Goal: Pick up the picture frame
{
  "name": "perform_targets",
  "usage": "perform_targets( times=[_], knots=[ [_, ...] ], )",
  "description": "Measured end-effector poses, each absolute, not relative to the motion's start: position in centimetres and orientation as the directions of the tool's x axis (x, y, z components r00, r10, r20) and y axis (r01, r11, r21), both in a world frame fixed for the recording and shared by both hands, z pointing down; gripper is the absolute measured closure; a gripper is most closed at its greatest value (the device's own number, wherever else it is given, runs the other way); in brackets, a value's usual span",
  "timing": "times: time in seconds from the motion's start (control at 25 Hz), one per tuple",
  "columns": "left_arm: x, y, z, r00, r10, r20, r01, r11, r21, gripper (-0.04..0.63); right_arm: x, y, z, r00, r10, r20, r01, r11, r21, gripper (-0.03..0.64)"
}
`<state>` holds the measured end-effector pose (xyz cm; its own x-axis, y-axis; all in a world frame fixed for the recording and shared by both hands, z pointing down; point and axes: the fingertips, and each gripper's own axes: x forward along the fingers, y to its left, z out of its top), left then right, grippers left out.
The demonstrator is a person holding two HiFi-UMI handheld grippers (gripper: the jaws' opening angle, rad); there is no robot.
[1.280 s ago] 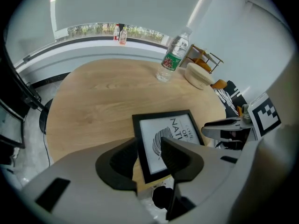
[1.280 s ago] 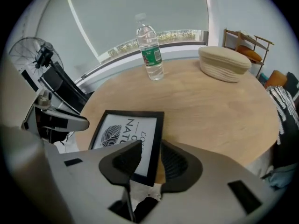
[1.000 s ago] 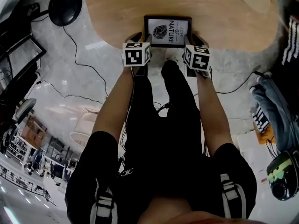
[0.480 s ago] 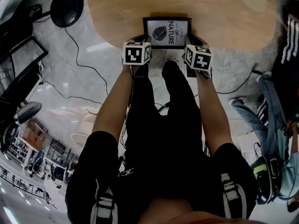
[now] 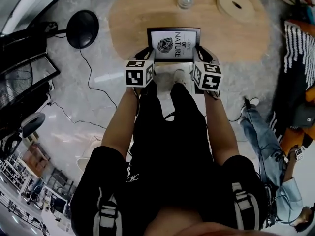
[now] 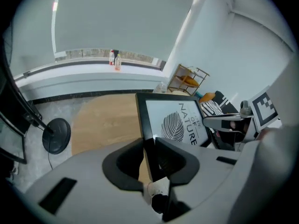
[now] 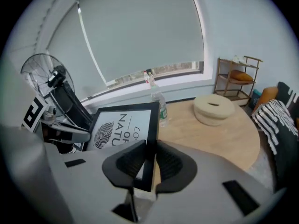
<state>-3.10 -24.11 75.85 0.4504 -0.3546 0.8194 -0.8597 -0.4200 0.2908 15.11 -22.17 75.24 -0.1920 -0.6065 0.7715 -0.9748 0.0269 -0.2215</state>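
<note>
Lifted off oval light-wood table [image 5: 133,18]: black-bordered picture frame with leaf print [image 5: 174,44], now in air above near table edge. Your left gripper [image 6: 150,148] pinches frame's left border, right gripper [image 7: 147,164] its right border. Judgement: pick-up essentially complete; hold level.

The frame [image 5: 173,44] has risen off the surface [image 5: 138,14], carried up by the left gripper [image 5: 146,53] and right gripper [image 5: 203,53], now clamped on its side edges. A bottle [image 5: 185,0] has come into view.
</note>
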Motion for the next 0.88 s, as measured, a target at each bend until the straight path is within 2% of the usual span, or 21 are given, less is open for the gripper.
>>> perform_targets(
  times=[0.24, 0.56, 0.88],
  knots=[
    [-3.6, -24.6, 62.7, 0.463, -0.483, 0.743, -0.862, -0.439, 0.252, 0.502, 14.7, -22.9, 61.8, -0.130, -0.721, 0.680, -0.987, 0.028, -0.158, 0.534],
    [-5.6, -23.3, 45.9, 0.477, -0.620, 0.623, -0.855, -0.490, 0.168, 0.503, 12.6, -20.6, 44.6, -0.111, -0.855, 0.507, -0.990, 0.049, -0.133, 0.534],
    [-7.8, -21.6, 31.2, 0.498, -0.769, 0.401, -0.853, -0.518, 0.066, 0.503, 10.5, -19.1, 30.4, -0.132, -0.959, 0.251, -0.988, 0.107, -0.111, 0.535]
  ],
)
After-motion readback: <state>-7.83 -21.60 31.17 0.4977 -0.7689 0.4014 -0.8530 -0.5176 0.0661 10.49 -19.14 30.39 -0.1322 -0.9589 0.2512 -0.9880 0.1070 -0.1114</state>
